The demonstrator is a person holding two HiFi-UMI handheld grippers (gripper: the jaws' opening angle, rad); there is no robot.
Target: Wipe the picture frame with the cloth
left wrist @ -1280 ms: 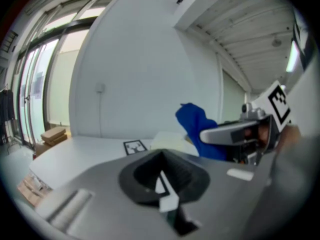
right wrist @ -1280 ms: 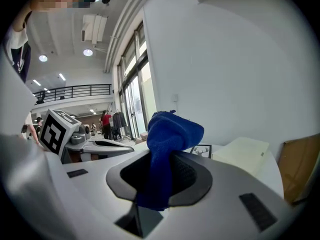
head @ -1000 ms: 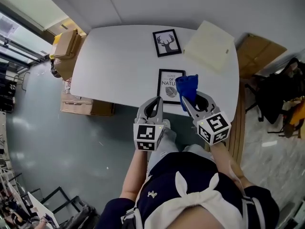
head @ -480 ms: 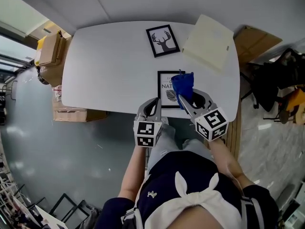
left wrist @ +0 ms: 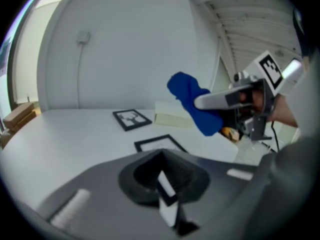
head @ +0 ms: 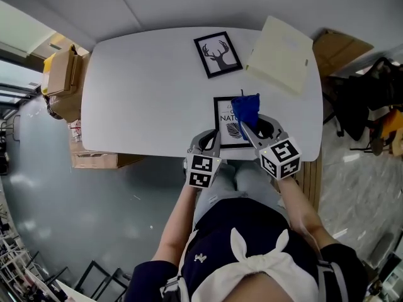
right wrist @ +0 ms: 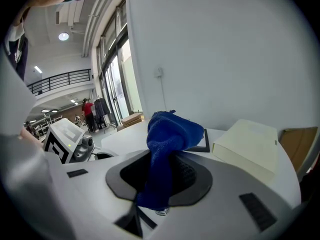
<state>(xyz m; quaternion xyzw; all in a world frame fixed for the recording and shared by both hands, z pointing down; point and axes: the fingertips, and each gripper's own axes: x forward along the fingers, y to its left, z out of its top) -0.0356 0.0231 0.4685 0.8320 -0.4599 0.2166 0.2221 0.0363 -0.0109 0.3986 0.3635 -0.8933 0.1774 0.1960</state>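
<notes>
Two black picture frames lie on the white table [head: 138, 80]: a deer print [head: 217, 54] at the back and a leaf print [head: 230, 123] near the front edge. My right gripper [head: 247, 128] is shut on a blue cloth [head: 245, 109], which hangs over the leaf frame's upper right part. The right gripper view shows the cloth [right wrist: 171, 134] bunched up out of the jaws, with a frame corner [right wrist: 206, 147] behind it. My left gripper [head: 215, 134] is shut on nothing at the leaf frame's lower left edge. Its view shows the leaf frame [left wrist: 159, 144], the cloth [left wrist: 192, 101] and the deer frame [left wrist: 131, 119].
A cream flat box [head: 280, 54] lies at the table's back right, beside the deer frame. Cardboard boxes [head: 60, 74] stand on the floor to the left, and another [head: 94, 160] under the table's left edge. Dark bags [head: 371, 99] sit to the right.
The cloth in my right gripper has drifted slightly further over the leaf frame. My left gripper has crept up to the frame's lower left edge. The head camera has shifted a little.
</notes>
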